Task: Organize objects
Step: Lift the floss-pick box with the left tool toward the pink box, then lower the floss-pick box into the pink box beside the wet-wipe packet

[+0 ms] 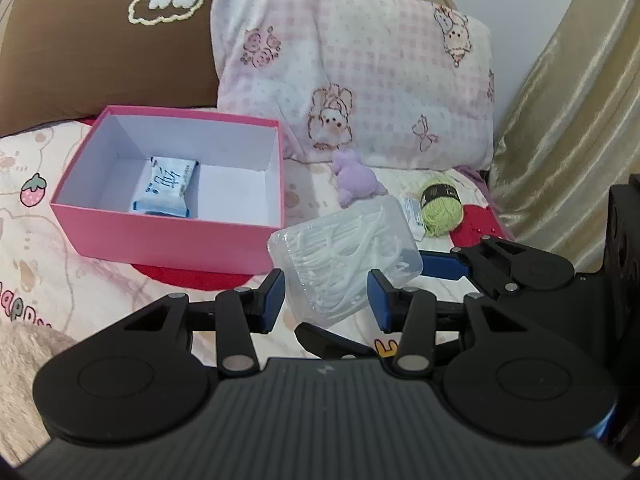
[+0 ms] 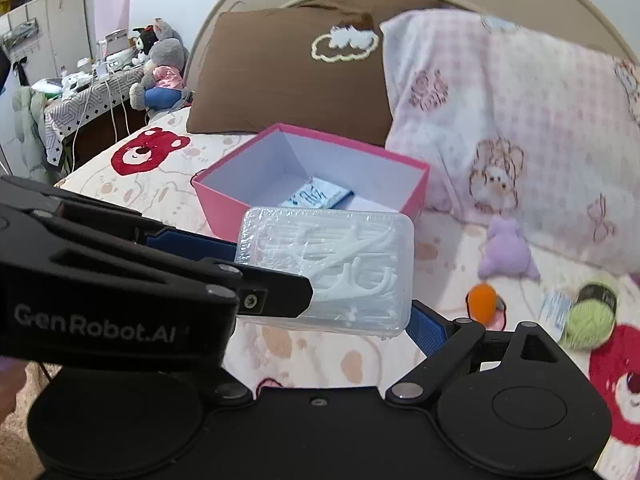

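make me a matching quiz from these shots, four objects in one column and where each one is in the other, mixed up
Objects:
1. blue and white wipes packet
2. clear plastic box of white floss picks
3. ball of light green yarn
4. small purple plush toy

Places:
A. on the bedspread at the foot of the pink checked pillow
B. inside the open pink cardboard box
C. between the fingers of both tools
D. on the bedspread over a red bear print, right of the others

Pairs: 1-B, 2-C, 3-D, 4-A

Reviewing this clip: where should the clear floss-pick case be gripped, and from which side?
Grip the clear floss-pick case across its two short ends, coming from its near side, level. It is flat and rectangular, so its straight end walls suit the right gripper, whose fingers straddle them.
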`<state>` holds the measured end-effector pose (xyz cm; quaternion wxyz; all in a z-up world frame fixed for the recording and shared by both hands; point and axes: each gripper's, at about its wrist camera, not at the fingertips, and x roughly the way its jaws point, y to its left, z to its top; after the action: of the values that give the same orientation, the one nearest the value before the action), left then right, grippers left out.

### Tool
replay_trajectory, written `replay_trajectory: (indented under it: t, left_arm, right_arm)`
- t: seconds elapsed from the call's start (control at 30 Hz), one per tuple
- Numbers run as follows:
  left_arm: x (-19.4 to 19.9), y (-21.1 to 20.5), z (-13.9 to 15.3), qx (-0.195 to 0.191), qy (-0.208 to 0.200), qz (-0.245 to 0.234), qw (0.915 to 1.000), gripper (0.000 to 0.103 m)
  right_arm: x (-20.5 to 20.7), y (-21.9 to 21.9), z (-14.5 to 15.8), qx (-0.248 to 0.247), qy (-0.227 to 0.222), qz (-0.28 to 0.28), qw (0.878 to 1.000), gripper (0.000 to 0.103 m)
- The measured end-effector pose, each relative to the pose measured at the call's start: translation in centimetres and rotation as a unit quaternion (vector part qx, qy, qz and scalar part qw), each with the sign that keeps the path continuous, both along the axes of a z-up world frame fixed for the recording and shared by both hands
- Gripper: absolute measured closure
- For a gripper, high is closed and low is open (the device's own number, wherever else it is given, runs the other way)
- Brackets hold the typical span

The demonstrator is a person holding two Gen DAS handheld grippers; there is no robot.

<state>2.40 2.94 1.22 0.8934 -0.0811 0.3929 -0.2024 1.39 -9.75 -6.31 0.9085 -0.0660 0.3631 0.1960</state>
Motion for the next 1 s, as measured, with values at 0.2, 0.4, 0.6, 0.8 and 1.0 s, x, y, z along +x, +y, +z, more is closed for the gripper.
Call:
replay_trajectory:
  t: [0.2,0.4,0.6,0.8,1.0]
  left_arm:
    - [0.7,1.3,1.2,0.008,-0.013,0.015,0.9998,0.06]
    - [3.8,3.7,0.2,-0.02,-0.011,0.031,0.9993,0.059]
    - [7.4,5.4,-0.7,-0.032,0.013,0.049,0.9982,0.059]
    - [13.0,6.9,-2.3,-0.042,0.048,0.063,0.996,0.059]
    - [18.4,8.6,-4.6,-0.066,0.074,0.047,0.9939,0.061]
  right_arm:
    - [1.2,1.8,1.0,-0.012,-0.018,0.012,1.0,0.01]
    - [4.4,3.5,0.6,-0.017,-0.015,0.022,1.0,0.01]
    - [7.6,5.6,0.1,-0.026,-0.008,0.032,0.999,0.01]
    - [12.3,7.0,-1.1,-0.012,0.02,0.021,1.0,0.01]
    - [16.7,6.8,-2.8,0.024,0.039,0.01,0.999,0.01]
